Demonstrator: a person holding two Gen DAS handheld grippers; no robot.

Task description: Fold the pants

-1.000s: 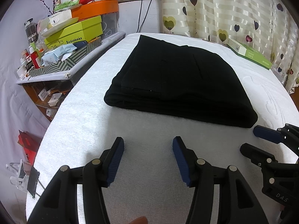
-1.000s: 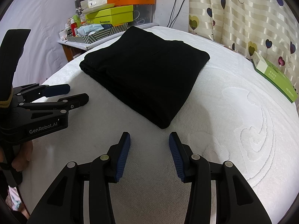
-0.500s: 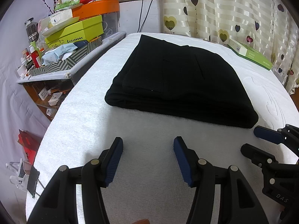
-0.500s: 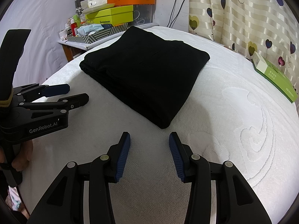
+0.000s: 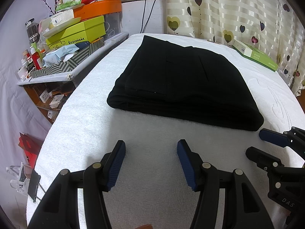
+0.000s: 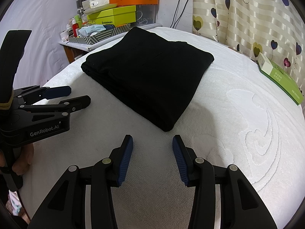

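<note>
The black pants (image 5: 183, 87) lie folded into a thick rectangle on the white towel-covered surface (image 5: 144, 133); they also show in the right wrist view (image 6: 148, 80). My left gripper (image 5: 151, 150) is open and empty, a little short of the pants' near folded edge. My right gripper (image 6: 152, 143) is open and empty, just short of the pants' near corner. Each gripper shows in the other's view, the right one (image 5: 263, 143) at the right edge and the left one (image 6: 76, 95) at the left, both apart from the pants.
A cluttered side table (image 5: 72, 61) with yellow-green and orange boxes stands at the far left. A green box (image 5: 255, 54) lies at the far right of the surface by the heart-patterned curtain (image 5: 228, 13). The surface's left edge drops off to the floor.
Hardly anything has changed: both grippers hold still and stay open, and the pants have not moved.
</note>
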